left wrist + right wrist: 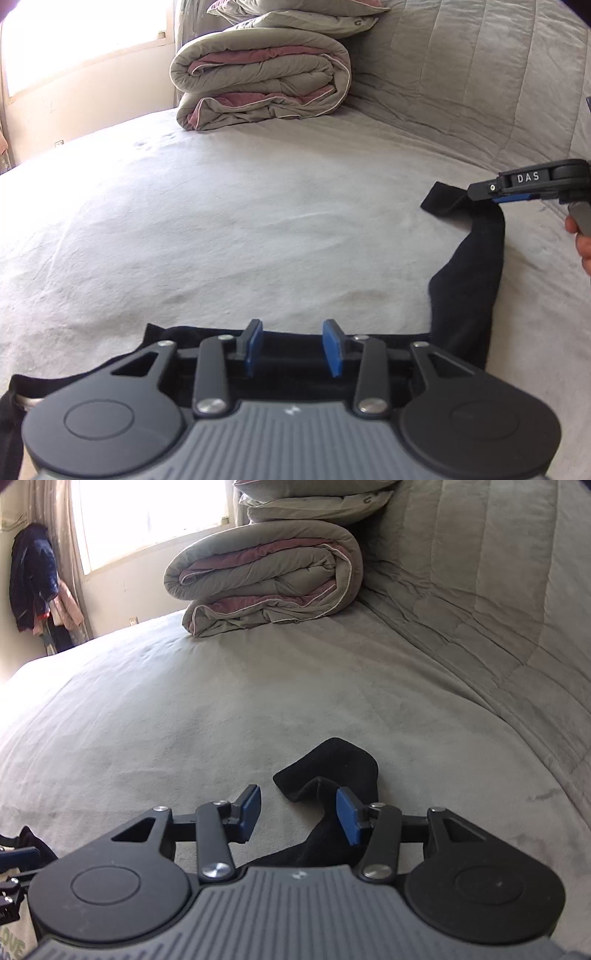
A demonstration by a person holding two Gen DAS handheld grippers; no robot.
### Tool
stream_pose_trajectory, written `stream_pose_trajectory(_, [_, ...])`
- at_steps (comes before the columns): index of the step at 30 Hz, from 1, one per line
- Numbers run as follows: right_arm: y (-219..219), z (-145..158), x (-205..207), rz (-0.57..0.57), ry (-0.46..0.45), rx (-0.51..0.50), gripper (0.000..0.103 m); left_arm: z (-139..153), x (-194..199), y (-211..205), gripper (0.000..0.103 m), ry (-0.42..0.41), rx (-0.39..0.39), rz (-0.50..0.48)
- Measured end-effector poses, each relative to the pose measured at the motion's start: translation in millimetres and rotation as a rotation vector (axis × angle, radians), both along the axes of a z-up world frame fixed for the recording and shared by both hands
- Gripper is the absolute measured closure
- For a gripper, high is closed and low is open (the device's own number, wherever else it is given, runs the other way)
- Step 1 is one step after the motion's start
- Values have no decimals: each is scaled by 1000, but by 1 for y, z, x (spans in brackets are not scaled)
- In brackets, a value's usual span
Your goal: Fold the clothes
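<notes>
Both grippers, left (293,347) and right (301,814), hover half-open (gripping nothing) over the black garment (469,280) at lower frame, apparently positioning to fold.

I have the bed (221,221) spread out ahead of both grippers. At its far end lies a folded grey-and-maroon padded comforter (258,81), with a grey pillow (295,18) stacked on top of it. Right of that pile, a quilted grey cover (461,74) rises behind the bed surface. A bright window (147,517) sits in the wall behind and left of the comforter, and some dark hanging clothes (31,576) are in the far left corner.

A long black fabric garment (465,280) lies on the bed nearest me. My left gripper (293,347) is over its near edge; my right gripper (301,816) is over its far strip, to the right of the left one.
</notes>
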State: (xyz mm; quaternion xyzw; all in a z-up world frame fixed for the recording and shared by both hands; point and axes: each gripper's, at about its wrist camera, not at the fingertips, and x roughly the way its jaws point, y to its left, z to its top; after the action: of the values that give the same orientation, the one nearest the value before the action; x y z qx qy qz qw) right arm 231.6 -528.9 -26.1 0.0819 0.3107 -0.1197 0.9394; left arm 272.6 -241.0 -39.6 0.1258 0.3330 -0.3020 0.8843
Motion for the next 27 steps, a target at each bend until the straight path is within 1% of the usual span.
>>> stream_pose_trajectory(1, [3, -3, 8, 19, 24, -40, 52, -2, 3, 2, 64, -3, 10, -18])
stream_pose_trajectory(3, [10, -9, 21, 45, 74, -127, 52, -5, 8, 2, 60, -17, 31, -63])
stream_pose_trajectory(4, [15, -15, 27, 52, 107, -199, 52, -6, 10, 2, 59, -24, 42, -85])
stream_pose_trajectory(6, [15, -24, 33, 42, 142, -288, 52, -8, 12, -2, 56, -32, 62, -133])
stream_pose_trajectory(8, [16, -33, 38, 32, 177, -375, 52, -10, 14, -7, 56, -40, 78, -176])
stream_pose_trajectory(9, [13, -35, 38, 30, 184, -380, 52, -9, 14, -10, 56, -45, 83, -192])
stream_pose_trajectory(10, [10, -38, 38, 29, 192, -384, 59, -9, 14, -13, 55, -49, 88, -207])
stream_pose_trajectory(11, [8, -40, 38, 27, 200, -388, 75, -10, 15, -17, 55, -50, 97, -220])
stream_pose_trajectory(13, [2, -37, 36, -8, 201, -368, 89, -12, 15, -24, 56, -46, 121, -238])
stream_pose_trajectory(14, [-1, -35, 34, -24, 193, -349, 93, -13, 15, -26, 57, -40, 126, -242])
stream_pose_trajectory(15, [-7, -30, 30, -42, 176, -304, 96, -14, 15, -27, 62, -32, 126, -245])
stream_pose_trajectory(16, [-14, -24, 25, -69, 154, -257, 97, -14, 16, -29, 68, -24, 126, -248])
stream_pose_trajectory(18, [-25, -13, 15, -124, 116, -182, 97, -16, 12, -32, 101, -15, 128, -251])
stream_pose_trajectory(21, [-35, 4, -5, -196, 59, -117, 97, -16, 4, -36, 103, -50, 138, -232])
stream_pose_trajectory(24, [-43, 19, -25, -254, 10, -58, 97, -11, 0, -27, 103, -73, 73, -163])
stream_pose_trajectory(27, [-46, 31, -44, -312, -23, -1, 97, -6, -3, -16, 103, -125, 6, -75])
